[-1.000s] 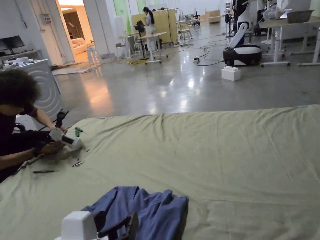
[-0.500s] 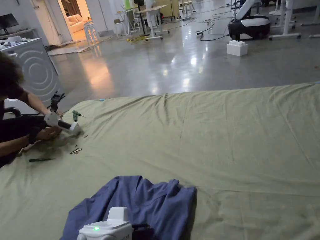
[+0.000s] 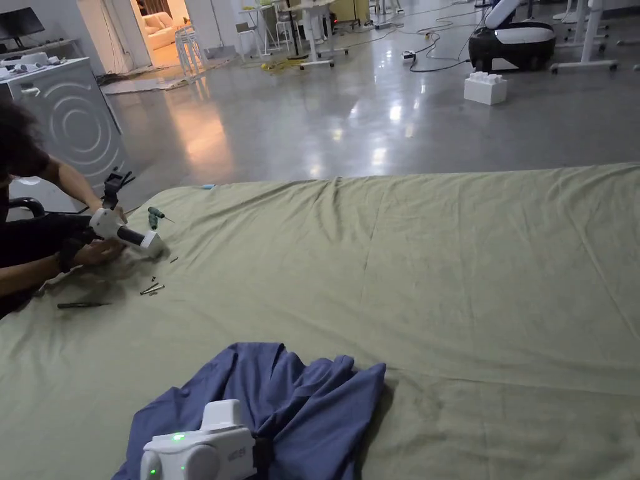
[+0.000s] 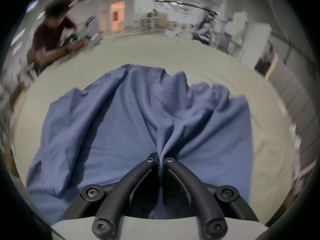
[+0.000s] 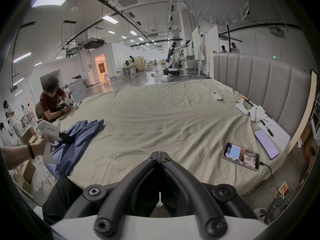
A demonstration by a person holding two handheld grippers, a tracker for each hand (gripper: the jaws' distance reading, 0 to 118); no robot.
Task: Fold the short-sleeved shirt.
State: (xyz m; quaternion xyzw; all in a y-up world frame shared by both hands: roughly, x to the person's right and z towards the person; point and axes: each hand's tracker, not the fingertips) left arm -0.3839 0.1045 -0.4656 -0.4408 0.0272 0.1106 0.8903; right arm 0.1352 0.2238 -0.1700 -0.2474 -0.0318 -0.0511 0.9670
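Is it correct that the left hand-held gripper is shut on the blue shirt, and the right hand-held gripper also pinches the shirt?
Not quite. The left hand-held gripper is shut on the blue shirt, but the right hand-held gripper pinches nothing: the right gripper view shows its jaws closed and empty above the green sheet, away from the shirt.

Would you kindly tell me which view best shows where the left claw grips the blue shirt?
The left gripper view: the left claw pinches a gathered ridge of the blue shirt right at its tips. In the head view, the claw's white body covers the pinch. The right gripper view shows it small and side-on.
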